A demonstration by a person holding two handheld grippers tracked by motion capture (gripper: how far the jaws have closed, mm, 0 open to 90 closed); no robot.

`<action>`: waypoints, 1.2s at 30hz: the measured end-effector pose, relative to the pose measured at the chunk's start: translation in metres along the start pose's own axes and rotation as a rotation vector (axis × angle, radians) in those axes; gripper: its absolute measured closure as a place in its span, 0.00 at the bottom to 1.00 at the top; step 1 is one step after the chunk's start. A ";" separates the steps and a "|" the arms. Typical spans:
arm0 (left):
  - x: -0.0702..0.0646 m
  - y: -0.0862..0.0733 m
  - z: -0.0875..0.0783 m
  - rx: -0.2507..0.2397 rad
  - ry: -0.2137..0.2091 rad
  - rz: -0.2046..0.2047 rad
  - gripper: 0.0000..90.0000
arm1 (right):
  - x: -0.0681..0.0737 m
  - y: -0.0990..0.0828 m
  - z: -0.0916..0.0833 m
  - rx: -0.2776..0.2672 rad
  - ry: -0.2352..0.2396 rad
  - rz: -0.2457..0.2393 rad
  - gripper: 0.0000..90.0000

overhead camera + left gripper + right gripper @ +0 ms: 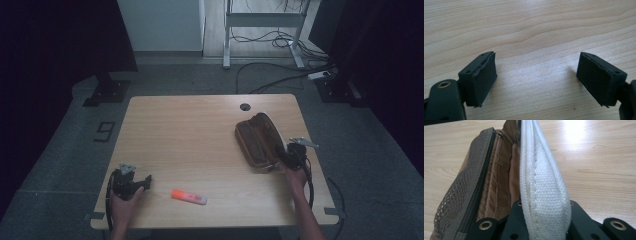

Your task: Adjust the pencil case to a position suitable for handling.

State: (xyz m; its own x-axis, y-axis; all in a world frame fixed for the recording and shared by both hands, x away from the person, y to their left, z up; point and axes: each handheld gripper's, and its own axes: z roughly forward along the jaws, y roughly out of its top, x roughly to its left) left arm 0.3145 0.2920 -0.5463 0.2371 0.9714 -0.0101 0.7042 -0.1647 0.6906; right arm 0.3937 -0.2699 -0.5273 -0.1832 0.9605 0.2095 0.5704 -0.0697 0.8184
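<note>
Lying open at right of centre in the high view, a brown pouch (pixel 257 140) rests on the desk (pixel 190 135), an orange highlighter (pixel 188 197) at lower centre. Left gripper (pixel 536 77) view: fingers (pixel 482 80) spread over bare wood. Right gripper (pixel 544 225) view: fingers pinching the pouch's white woven edge (pixel 541 182); mesh pocket (pixel 461 192) at left

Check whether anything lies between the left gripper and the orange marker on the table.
Nothing visible does. The left gripper is open near the table's front left, and the orange marker lies just to its right, with bare wood between them.
</note>
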 end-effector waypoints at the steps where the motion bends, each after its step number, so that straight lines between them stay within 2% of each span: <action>1: 0.000 0.000 0.000 0.000 0.000 0.000 0.18 | 0.000 0.000 0.000 -0.001 0.003 0.004 0.92; 7: 0.000 0.000 0.000 0.000 0.000 0.000 0.18 | -0.001 0.003 -0.008 -0.047 0.018 0.016 0.92; 12: 0.000 0.000 0.000 0.000 0.000 0.001 0.18 | -0.006 0.006 -0.016 -0.096 0.061 0.061 0.93; 16: 0.000 0.000 0.000 0.000 0.000 0.000 0.18 | -0.008 0.008 -0.023 -0.119 0.084 0.073 0.93; 20: 0.000 0.000 0.000 0.000 0.000 0.001 0.18 | -0.009 0.010 -0.026 -0.135 0.113 0.070 0.92; 25: 0.000 0.000 0.000 0.000 0.000 0.000 0.18 | -0.006 0.011 -0.028 -0.139 0.123 0.056 0.92; 36: 0.000 0.000 0.000 0.000 0.000 0.000 0.18 | 0.005 0.019 -0.041 -0.175 0.177 0.011 0.92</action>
State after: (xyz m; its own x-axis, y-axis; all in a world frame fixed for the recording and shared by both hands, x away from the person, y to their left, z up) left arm 0.3146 0.2920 -0.5463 0.2376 0.9713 -0.0099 0.7042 -0.1652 0.6905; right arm 0.3705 -0.2772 -0.4887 -0.3241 0.8981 0.2973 0.4288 -0.1407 0.8924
